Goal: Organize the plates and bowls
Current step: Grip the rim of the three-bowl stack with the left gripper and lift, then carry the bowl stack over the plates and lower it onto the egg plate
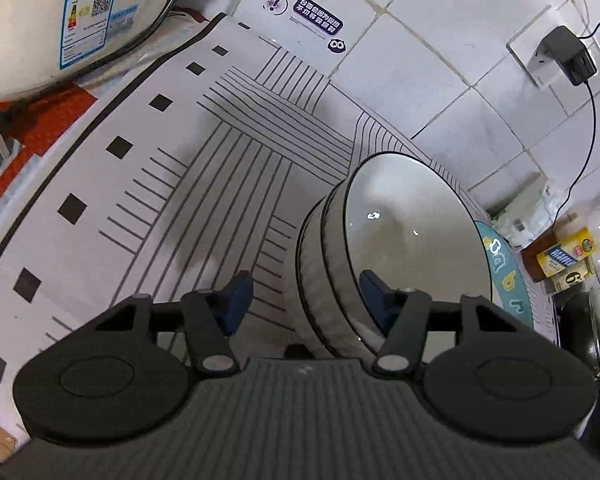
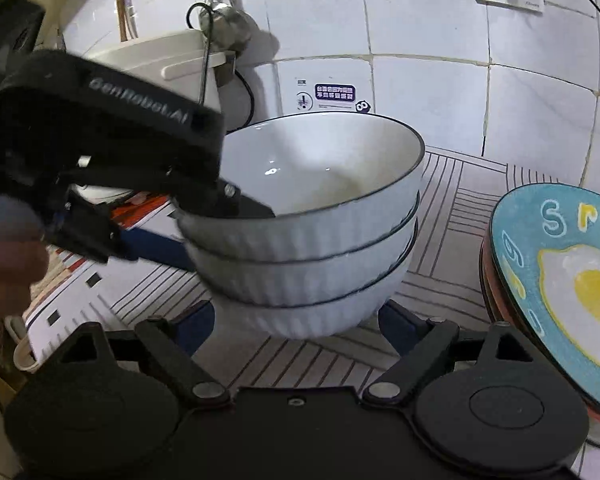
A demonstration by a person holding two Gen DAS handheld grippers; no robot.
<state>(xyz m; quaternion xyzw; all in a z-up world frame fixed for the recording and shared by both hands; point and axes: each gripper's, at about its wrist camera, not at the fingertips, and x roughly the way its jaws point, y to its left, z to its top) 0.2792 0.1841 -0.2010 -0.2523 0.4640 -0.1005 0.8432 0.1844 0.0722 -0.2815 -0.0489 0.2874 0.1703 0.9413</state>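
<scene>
Starting at the far left of the left wrist view, a white appliance (image 1: pixel 60 20) with a blue energy label stands at the edge of a pale mat (image 1: pixel 140 184) printed with black lines and squares. Right of the mat's middle stands the stack of three white ribbed bowls (image 1: pixel 412 220), each with a dark rim, nested upright.

The left claw (image 1: pixel 306 296) straddles the near wall of the stack. One blue pad is inside the top bowl against its inner wall. The other is outside, and a strip of mat shows between it and the bowls, so this claw is open and does not clamp the wall. Just right of the bowls peeks the edge of a teal plate (image 1: pixel 500 276). Farther right a yellow box (image 1: pixel 568 256) sits by the tiled wall, under a wall socket (image 1: pixel 540 60) with a black adapter plugged in.

In the right wrist view the left claw comes in from the left, one finger dipping into the top bowl and the other running along the outside. The right claw (image 2: pixel 298 322) stands wide open low in front of the stack, one blue pad on each side of the bottom bowl's base, near it but not visibly pressing. To the right, the teal plate, painted with a fried egg and letters, tops a small pile of plates just beside the bowls.
</scene>
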